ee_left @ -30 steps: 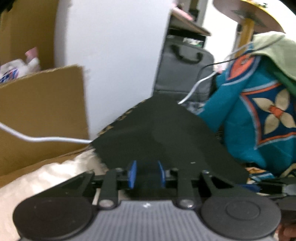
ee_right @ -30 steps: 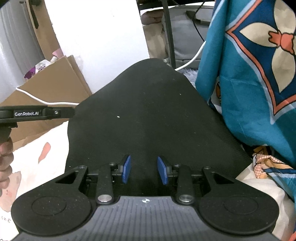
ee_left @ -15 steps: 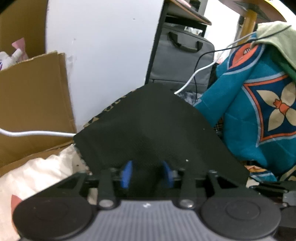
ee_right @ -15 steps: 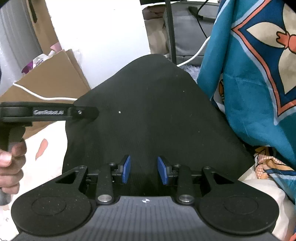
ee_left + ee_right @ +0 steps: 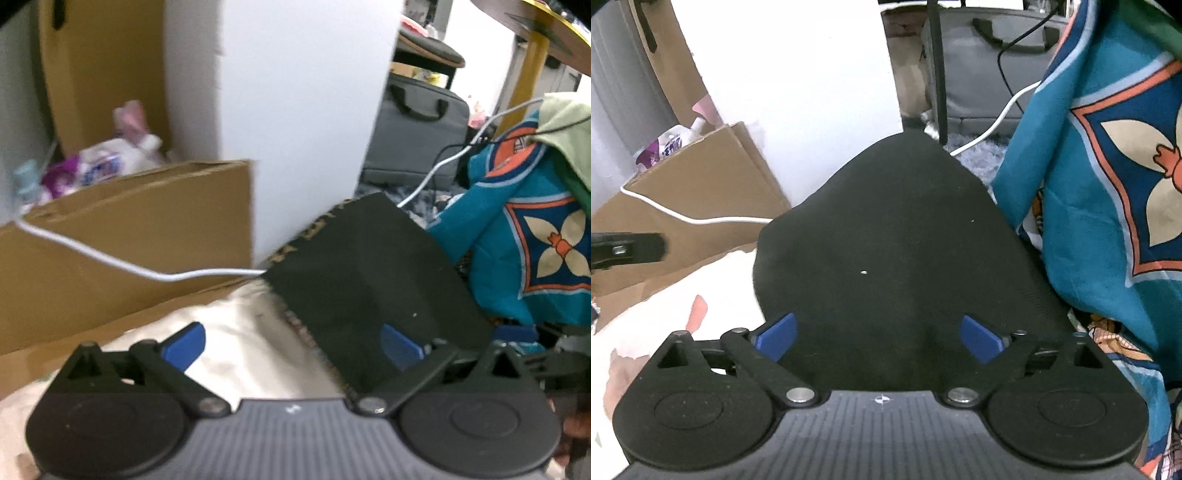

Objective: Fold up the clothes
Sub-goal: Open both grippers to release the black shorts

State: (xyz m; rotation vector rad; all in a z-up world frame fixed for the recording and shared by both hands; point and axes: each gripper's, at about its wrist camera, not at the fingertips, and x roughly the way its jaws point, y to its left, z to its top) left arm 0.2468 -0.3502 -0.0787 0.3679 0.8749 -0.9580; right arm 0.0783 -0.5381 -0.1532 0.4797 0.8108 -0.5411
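A white wall panel [image 5: 295, 110] is standing behind a cardboard box [image 5: 122, 236]. A grey bag [image 5: 417, 136] is sitting beneath a dark desk [image 5: 428, 55]; a yellow-legged table [image 5: 532, 33] is showing at upper right, brightly lit.

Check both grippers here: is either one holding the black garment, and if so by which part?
Nothing is held. The left gripper and right gripper are both opening, blue pads spread wide and pressing on nothing; the black garment lies loose between them.

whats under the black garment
The black garment lies on a white sheet, which shows at its left edge. Whatever is beneath its middle is covered. To its right hangs a teal patterned cloth.
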